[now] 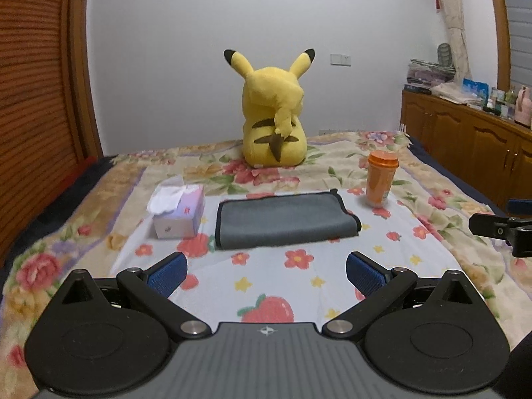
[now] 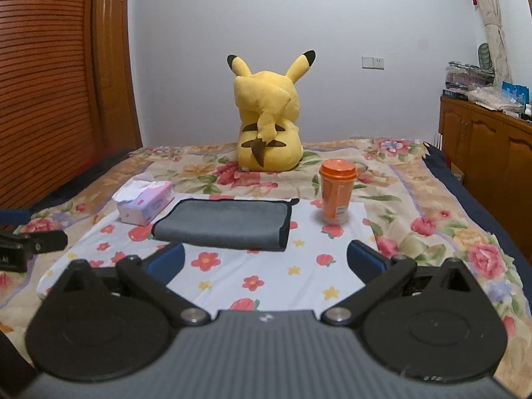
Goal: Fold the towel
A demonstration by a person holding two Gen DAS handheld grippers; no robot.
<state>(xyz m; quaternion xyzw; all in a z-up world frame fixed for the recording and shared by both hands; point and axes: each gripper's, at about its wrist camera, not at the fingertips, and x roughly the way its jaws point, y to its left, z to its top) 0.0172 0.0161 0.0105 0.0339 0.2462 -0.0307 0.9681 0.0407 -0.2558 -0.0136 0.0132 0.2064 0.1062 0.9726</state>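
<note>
A grey towel (image 1: 282, 221) with a dark hem lies folded flat on the white flowered sheet (image 1: 266, 279) of the bed; it also shows in the right wrist view (image 2: 226, 224). My left gripper (image 1: 266, 271) is open and empty, held back from the towel's near edge. My right gripper (image 2: 266, 261) is open and empty, also short of the towel. The right gripper's tip shows at the right edge of the left wrist view (image 1: 498, 229). The left gripper's tip shows at the left edge of the right wrist view (image 2: 30, 246).
A tissue box (image 1: 178, 214) stands left of the towel and an orange lidded cup (image 1: 380, 178) stands to its right. A yellow plush toy (image 1: 274, 123) sits behind. A wooden cabinet (image 1: 465, 143) runs along the right, a wooden door (image 1: 33, 99) on the left.
</note>
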